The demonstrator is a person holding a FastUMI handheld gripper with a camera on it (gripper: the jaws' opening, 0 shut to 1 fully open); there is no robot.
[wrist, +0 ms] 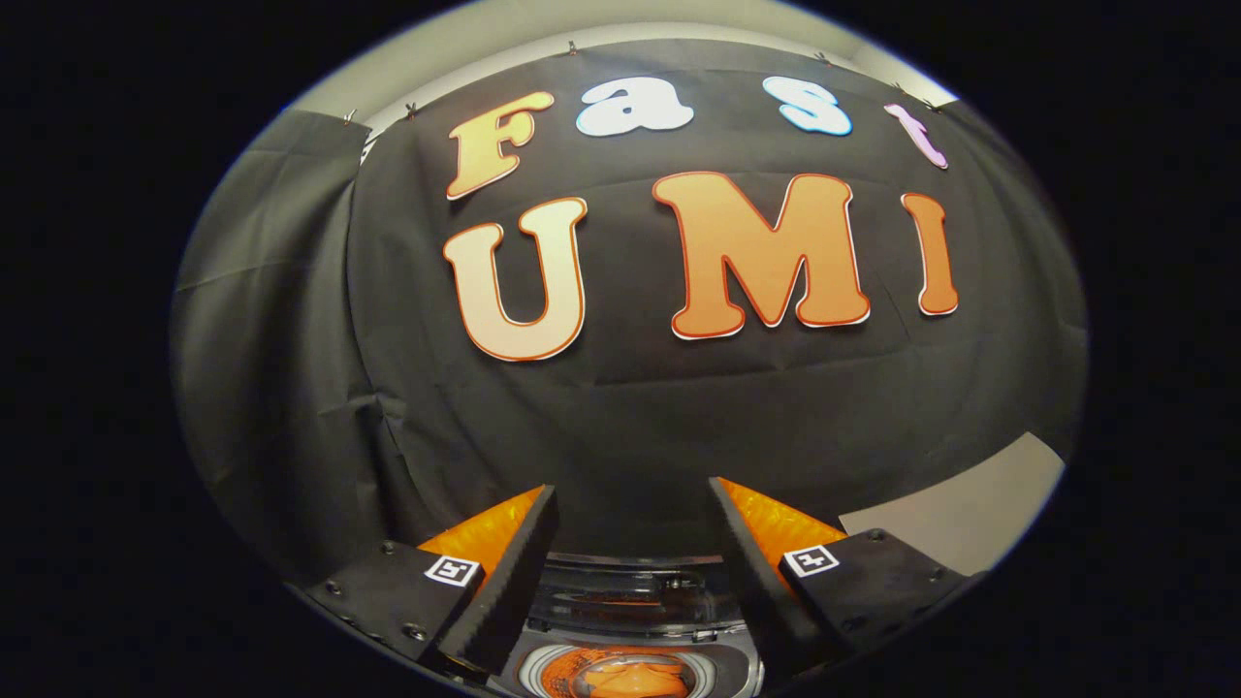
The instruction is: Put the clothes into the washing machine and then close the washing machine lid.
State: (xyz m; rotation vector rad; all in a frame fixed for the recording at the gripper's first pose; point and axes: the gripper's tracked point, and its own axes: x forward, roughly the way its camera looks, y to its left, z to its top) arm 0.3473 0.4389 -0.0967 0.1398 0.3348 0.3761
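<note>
Black cloth (630, 407) forms the booth's back wall, hanging in loose folds beyond the washing machine (635, 620); a pale strip of ceiling (504, 29) shows above the cloth, and a pale surface (960, 514) lies to the right of the machine. Gripper (632, 499) held above the washing machine, its fingers (514, 572) spread wide with nothing between them. The machine lies low between the fingers, its lid (630, 596) raised at the back. Inside the round drum opening sits orange clothing (620, 676), directly beneath the gap between the fingers.
</note>
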